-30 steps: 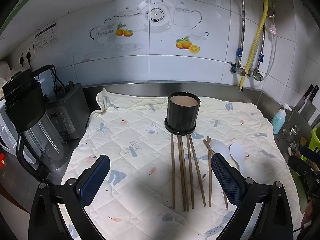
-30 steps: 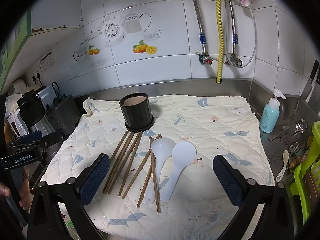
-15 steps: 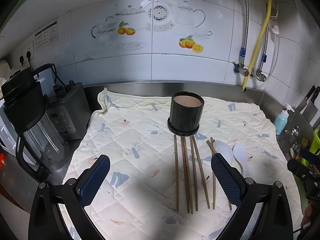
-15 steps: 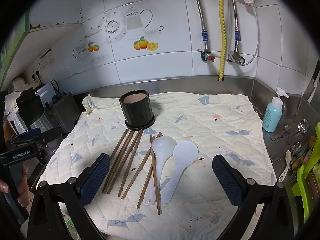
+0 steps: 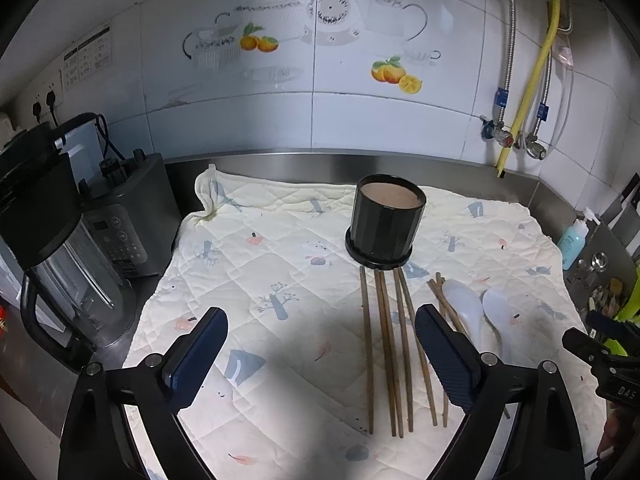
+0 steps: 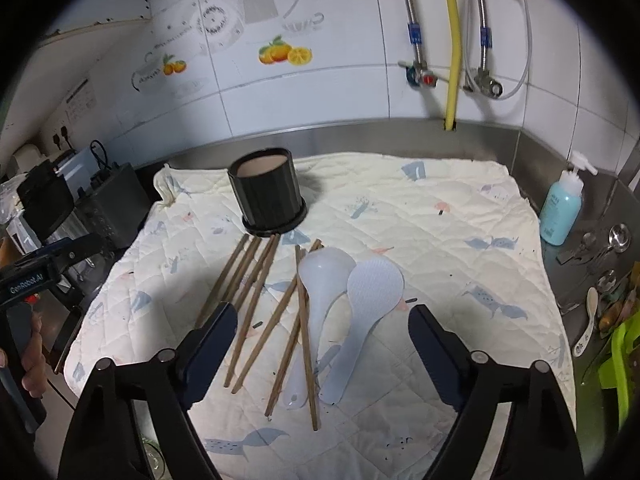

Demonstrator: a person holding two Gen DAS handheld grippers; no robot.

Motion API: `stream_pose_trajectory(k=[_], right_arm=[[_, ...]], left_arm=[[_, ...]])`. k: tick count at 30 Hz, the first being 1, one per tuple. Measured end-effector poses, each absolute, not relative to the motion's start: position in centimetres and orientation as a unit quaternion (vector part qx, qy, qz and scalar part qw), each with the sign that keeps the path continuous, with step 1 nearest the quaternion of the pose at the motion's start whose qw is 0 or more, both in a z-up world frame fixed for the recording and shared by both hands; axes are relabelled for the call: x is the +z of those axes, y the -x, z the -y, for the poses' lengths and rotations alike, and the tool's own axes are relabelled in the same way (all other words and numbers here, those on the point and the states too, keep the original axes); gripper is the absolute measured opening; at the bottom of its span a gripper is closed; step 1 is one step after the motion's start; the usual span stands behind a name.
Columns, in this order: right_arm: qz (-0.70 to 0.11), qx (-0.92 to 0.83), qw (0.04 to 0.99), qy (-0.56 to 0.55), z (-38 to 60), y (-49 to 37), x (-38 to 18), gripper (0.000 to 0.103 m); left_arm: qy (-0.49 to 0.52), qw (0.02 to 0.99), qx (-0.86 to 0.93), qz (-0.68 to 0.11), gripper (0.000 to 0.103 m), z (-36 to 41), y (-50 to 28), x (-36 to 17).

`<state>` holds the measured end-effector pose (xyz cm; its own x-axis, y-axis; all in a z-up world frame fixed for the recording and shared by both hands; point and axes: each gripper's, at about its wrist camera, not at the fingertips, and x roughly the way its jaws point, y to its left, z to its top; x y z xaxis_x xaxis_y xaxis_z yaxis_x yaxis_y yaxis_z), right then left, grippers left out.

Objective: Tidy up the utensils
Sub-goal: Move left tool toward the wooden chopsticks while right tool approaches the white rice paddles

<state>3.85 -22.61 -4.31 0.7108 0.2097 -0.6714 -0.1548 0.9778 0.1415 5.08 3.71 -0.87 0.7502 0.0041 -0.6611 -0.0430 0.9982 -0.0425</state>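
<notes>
Looking along the left tongs (image 5: 320,354), jaws wide and empty, the wooden chopsticks (image 5: 386,344) lie on the quilted cloth (image 5: 280,264), fanned from the black holder (image 5: 385,222). Right view — right tongs (image 6: 322,342) closing, nothing gripped, over two white rice paddles (image 6: 374,300), probably choosing one.

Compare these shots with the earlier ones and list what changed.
Both grippers have come nearer the chopsticks; the right gripper has jaws closing, gripping nothing. The left gripper stays open and empty. Black holder, both white spoons and quilted cloth lie unmoved.
</notes>
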Motion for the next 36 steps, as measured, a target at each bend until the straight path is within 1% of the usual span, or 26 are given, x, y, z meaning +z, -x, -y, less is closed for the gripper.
stream_pose_trajectory(k=[8,22,25,29,31,33,36], right_arm=[[-0.41,0.085,0.906,-0.06,23.6,-7.0,-7.2,0.084],[-0.475,0.056,0.877,-0.042,24.4,-12.7,-12.2,0.079],[-0.483,0.058,0.872,-0.044,24.3,-13.6,-12.7,0.077],[-0.494,0.048,0.868,-0.033,24.0,-14.6,-13.3,0.074],[-0.5,0.045,0.865,-0.025,23.8,-15.0,-13.6,0.073],[-0.504,0.041,0.862,-0.015,23.6,-15.3,-13.9,0.071],[-0.507,0.041,0.861,-0.017,23.6,-15.5,-14.0,0.07]], left_arm=[[0.031,0.927,0.004,-0.375,0.093,-4.9,-7.9,-2.9],[0.033,0.903,-0.033,-0.428,0.085,-5.1,-13.7,-7.8],[0.033,0.897,-0.044,-0.438,0.083,-5.1,-14.7,-8.6],[0.04,0.89,-0.056,-0.45,0.079,-5.0,-16.0,-9.7],[0.042,0.887,-0.065,-0.456,0.078,-4.8,-16.8,-10.3],[0.039,0.883,-0.072,-0.463,0.073,-4.6,-17.5,-10.9],[0.043,0.876,-0.079,-0.475,0.069,-4.4,-18.6,-12.0]])
